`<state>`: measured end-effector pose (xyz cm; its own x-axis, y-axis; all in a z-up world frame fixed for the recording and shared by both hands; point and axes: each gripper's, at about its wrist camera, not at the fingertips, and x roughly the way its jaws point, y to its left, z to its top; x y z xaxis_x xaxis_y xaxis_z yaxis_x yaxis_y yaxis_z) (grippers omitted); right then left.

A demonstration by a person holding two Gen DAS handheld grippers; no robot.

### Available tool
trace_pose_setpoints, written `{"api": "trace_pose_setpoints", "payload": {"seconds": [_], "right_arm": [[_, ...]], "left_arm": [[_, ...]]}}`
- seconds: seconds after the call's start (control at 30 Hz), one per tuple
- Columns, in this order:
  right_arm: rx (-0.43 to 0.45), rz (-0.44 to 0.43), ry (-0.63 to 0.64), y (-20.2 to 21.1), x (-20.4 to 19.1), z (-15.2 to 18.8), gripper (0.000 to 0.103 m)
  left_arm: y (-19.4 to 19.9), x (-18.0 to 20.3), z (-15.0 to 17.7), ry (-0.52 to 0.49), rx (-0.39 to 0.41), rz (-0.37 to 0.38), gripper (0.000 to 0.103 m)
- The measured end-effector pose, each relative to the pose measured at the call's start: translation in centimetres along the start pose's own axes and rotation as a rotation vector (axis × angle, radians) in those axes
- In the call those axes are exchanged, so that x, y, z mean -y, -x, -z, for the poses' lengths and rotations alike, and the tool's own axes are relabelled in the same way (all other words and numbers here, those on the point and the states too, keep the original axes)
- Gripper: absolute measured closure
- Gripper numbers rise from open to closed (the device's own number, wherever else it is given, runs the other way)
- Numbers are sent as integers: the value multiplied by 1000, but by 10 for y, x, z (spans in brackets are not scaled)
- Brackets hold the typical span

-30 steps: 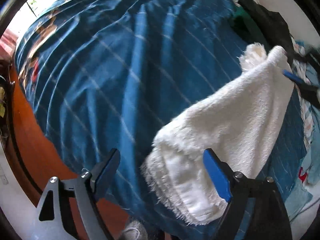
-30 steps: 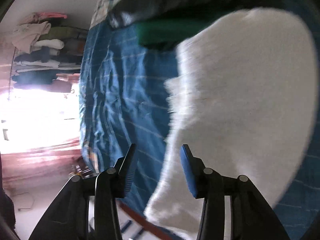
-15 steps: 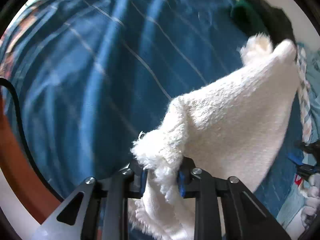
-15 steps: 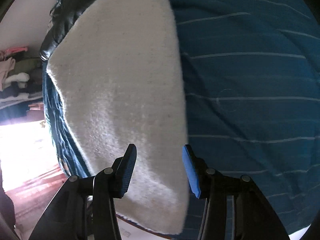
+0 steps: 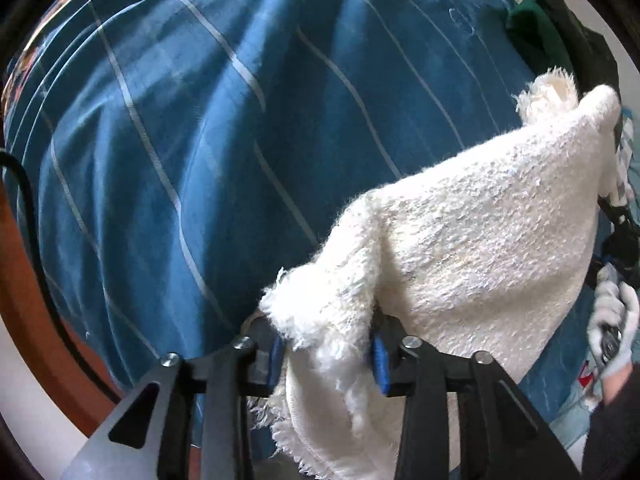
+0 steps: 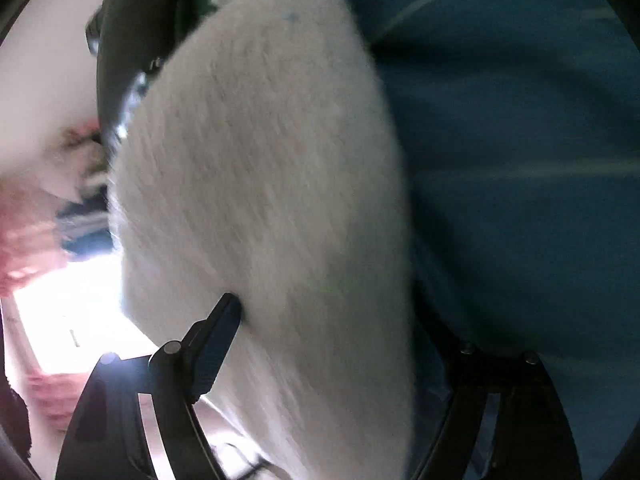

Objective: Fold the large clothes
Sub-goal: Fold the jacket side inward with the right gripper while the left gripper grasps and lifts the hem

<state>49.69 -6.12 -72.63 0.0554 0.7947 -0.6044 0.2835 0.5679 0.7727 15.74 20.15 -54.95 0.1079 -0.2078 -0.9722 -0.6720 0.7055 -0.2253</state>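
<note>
A fluffy white towel (image 5: 480,240) lies on the blue striped bedspread (image 5: 200,140), folded, with frayed ends. My left gripper (image 5: 326,350) points down at the near frayed corner. Its jaws are opening, and the bunched corner still fills the gap and touches both pads. In the right wrist view the towel (image 6: 272,200) is blurred and runs up between the fingers of my right gripper (image 6: 332,320). Those jaws are opening wide; the left fingertip (image 6: 226,312) brushes the towel's edge and the right finger stands clear of it. The right gripper (image 5: 618,236) also shows at the left wrist view's right edge.
A black garment (image 5: 576,24) and a green one (image 5: 532,28) lie beyond the towel's far end. A gloved hand (image 5: 612,320) holds the right gripper. The wooden bed edge (image 5: 36,320) with a black cable (image 5: 24,184) runs along the left.
My left gripper sank onto the towel's near corner, closed on it, then widened a little. My right gripper swung down along the towel and its jaws spread wide.
</note>
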Motion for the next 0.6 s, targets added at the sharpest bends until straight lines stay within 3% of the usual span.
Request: {"api": "trace_pose_setpoints", "payload": {"seconds": [0.03,0.07,0.1,0.17,0.33,0.43,0.53,0.6], "right_arm": [[31,-24,6,-1,-3,-1,26],[57,-43,10,-1,-7,1,49],[67,-44,0,-1,-9,3,57],[112,-65,-69,8,-6,11,69],[254,-115,-230,81,6,66,72],[401,-32,-340,166,38,129,72],[499,76,-501,226,84,205,72],[512,131,-631,251,123,245,67]], "left_arm": [[-1,-3,-4,-2,0,-5,60],[1,-2,-7,-9,11,-20,54],[4,-1,-11,-22,33,-58,42],[14,3,-20,-46,78,-94,40],[59,10,-44,-98,234,-146,29],[83,20,-55,-134,291,-160,16],[86,35,-51,-183,315,-190,16],[80,36,-43,-227,308,-251,16]]}}
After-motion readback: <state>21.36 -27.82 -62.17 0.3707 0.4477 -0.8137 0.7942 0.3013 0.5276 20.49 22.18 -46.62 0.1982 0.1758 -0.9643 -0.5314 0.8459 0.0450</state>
